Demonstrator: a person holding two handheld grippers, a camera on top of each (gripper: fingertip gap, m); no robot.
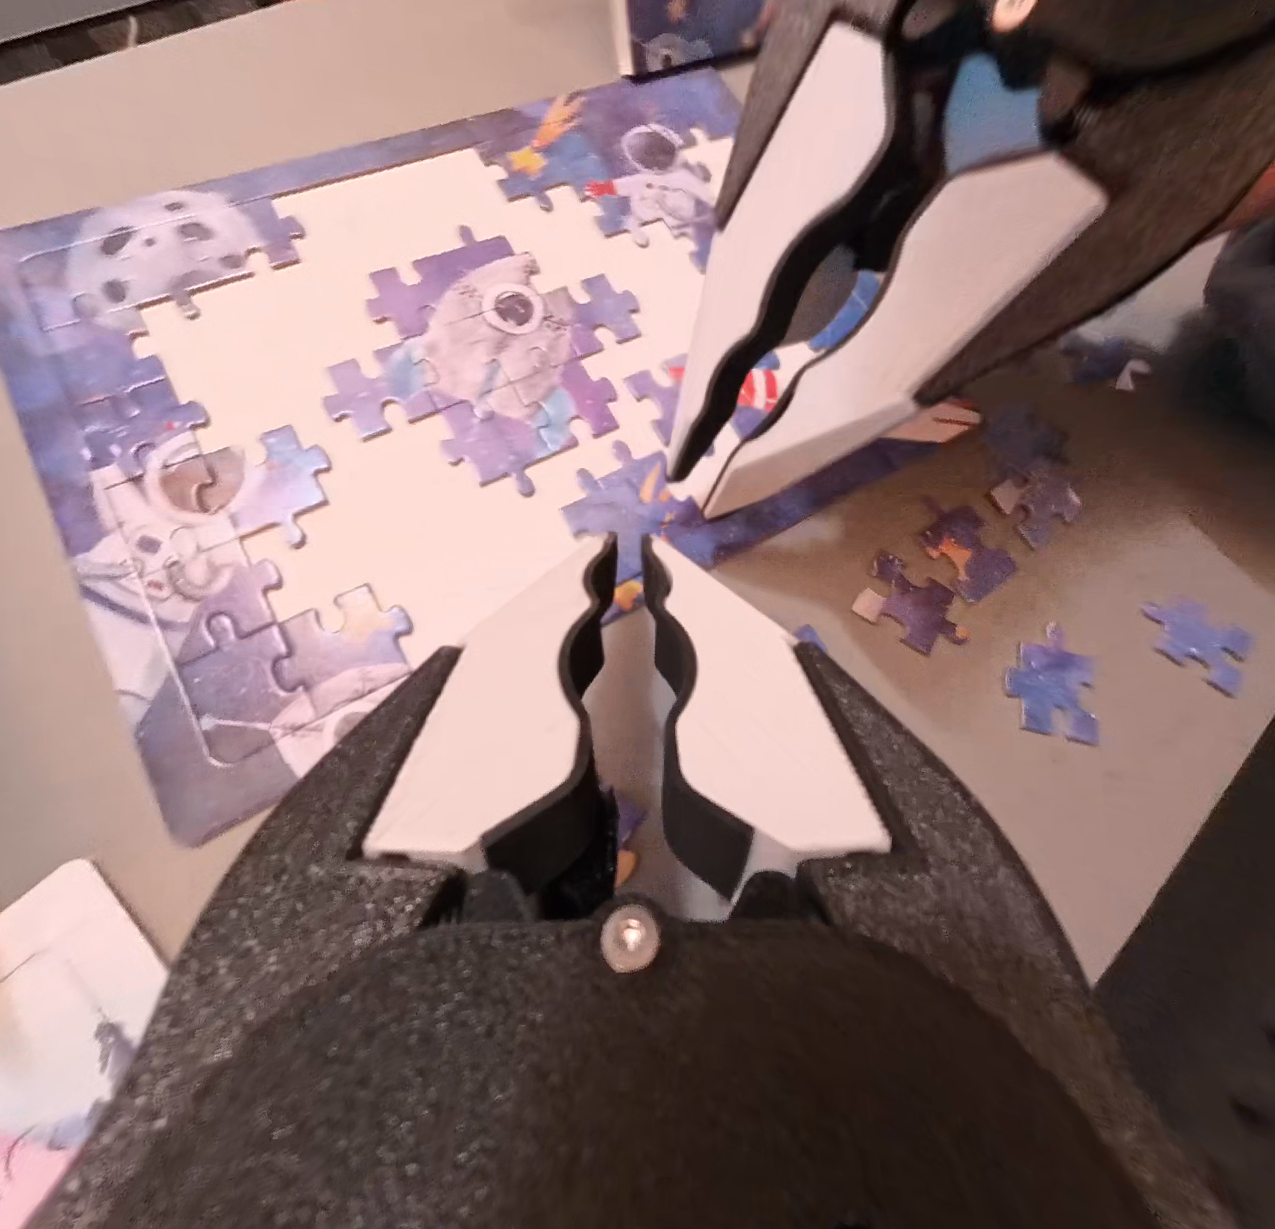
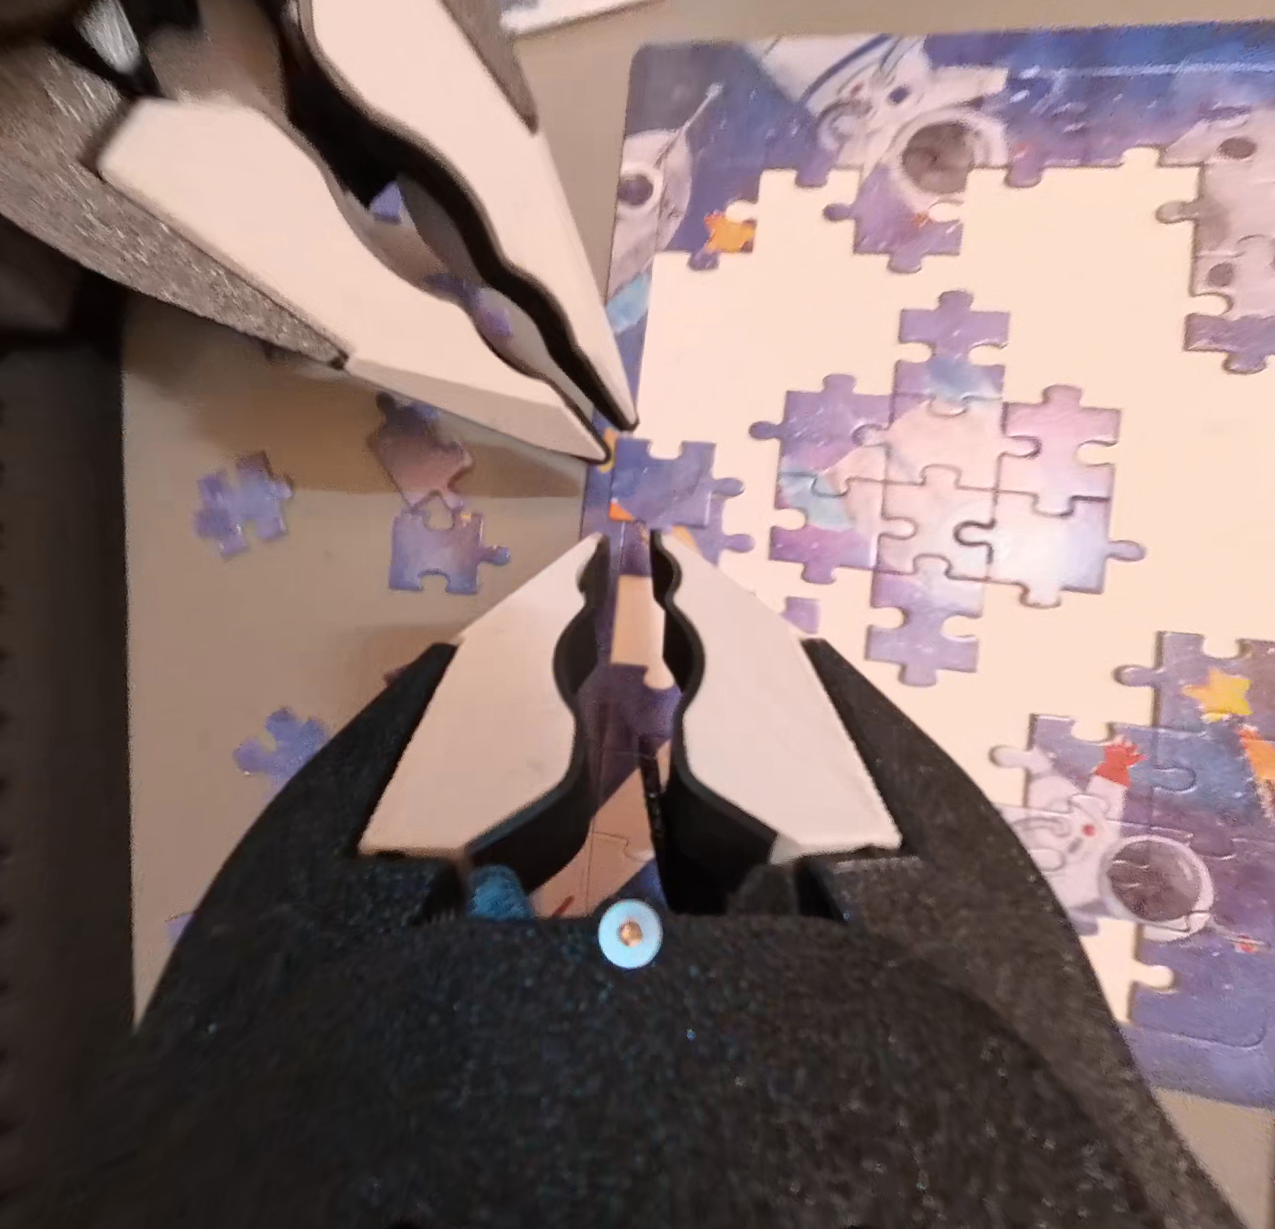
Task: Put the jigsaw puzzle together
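Observation:
The jigsaw board (image 1: 386, 506) lies flat with a blue space picture around its rim and a cream base showing in the gaps; it also shows in the right wrist view (image 2: 724, 340). A joined cluster of pieces (image 1: 497, 368) sits in its middle (image 2: 952, 492). A blue piece (image 1: 621, 499) lies at the board's near edge (image 2: 655, 482). My left gripper (image 1: 629, 540) and right gripper (image 2: 628, 540) both point their tips down at this piece from opposite sides, almost meeting. Both have their jaws nearly closed, with only a thin slit, and hold nothing. The right gripper (image 1: 697, 489) shows in the left view and the left gripper (image 2: 613, 439) in the right view.
Several loose blue pieces (image 1: 917, 602) lie on the beige table (image 1: 414, 44) beside the board, also in the right wrist view (image 2: 441, 547). The puzzle box (image 1: 683, 9) stands behind the board. A white card (image 1: 62, 975) lies near the board's corner.

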